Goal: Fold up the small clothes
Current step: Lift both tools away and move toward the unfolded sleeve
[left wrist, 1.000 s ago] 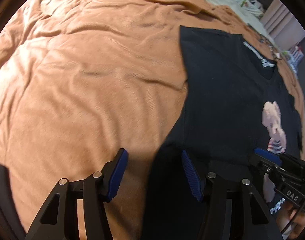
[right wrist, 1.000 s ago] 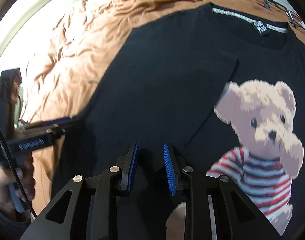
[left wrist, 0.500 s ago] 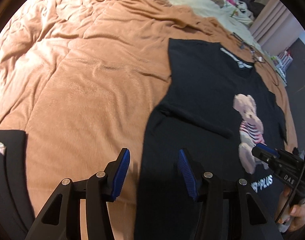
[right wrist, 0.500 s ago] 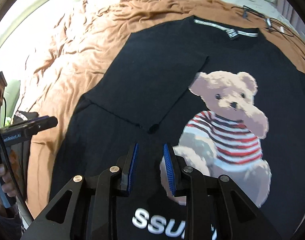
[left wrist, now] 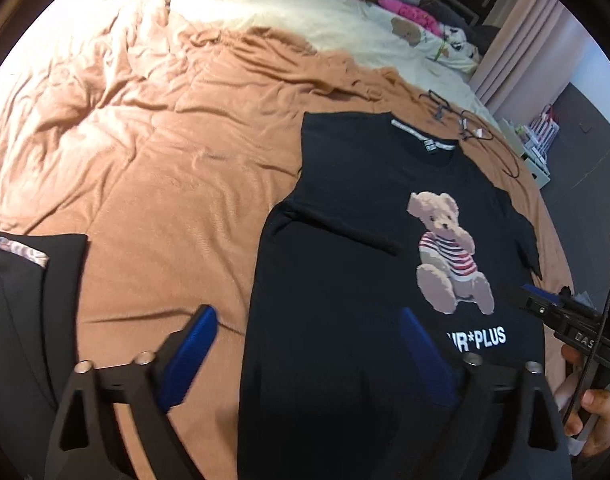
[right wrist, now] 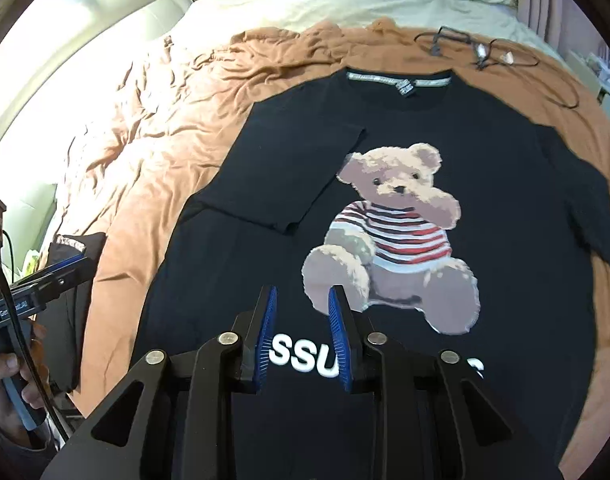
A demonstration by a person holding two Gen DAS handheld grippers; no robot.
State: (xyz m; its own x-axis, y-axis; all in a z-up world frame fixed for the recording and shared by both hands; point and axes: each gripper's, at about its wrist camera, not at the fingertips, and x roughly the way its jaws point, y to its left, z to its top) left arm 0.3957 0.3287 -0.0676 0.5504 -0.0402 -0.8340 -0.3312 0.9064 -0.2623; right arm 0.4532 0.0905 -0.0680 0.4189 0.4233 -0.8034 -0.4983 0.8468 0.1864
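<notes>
A black T-shirt [left wrist: 345, 280] with a teddy-bear print lies face up on the brown blanket [left wrist: 165, 160]. In the right wrist view the T-shirt [right wrist: 505, 160] has its left sleeve [right wrist: 289, 168] folded in over the chest, while the other sleeve [right wrist: 585, 208] lies spread out. My left gripper [left wrist: 305, 344] hangs wide open above the shirt's left hem side, holding nothing. My right gripper [right wrist: 303, 328] hovers over the white lettering with a narrow gap and nothing between its fingers. Each gripper shows in the other's view: the right gripper [left wrist: 553, 312], the left gripper [right wrist: 45, 280].
A folded dark garment [left wrist: 25, 300] lies on the blanket left of the shirt, also visible as the dark garment [right wrist: 73, 280]. A black cable [right wrist: 485, 52] trails beyond the collar. A white duvet [left wrist: 345, 20] with soft toys covers the far end.
Both grippers have drawn back and up from the shirt, so more of the bed shows. The left gripper's jaws have spread wider. The folded sleeve stays in place.
</notes>
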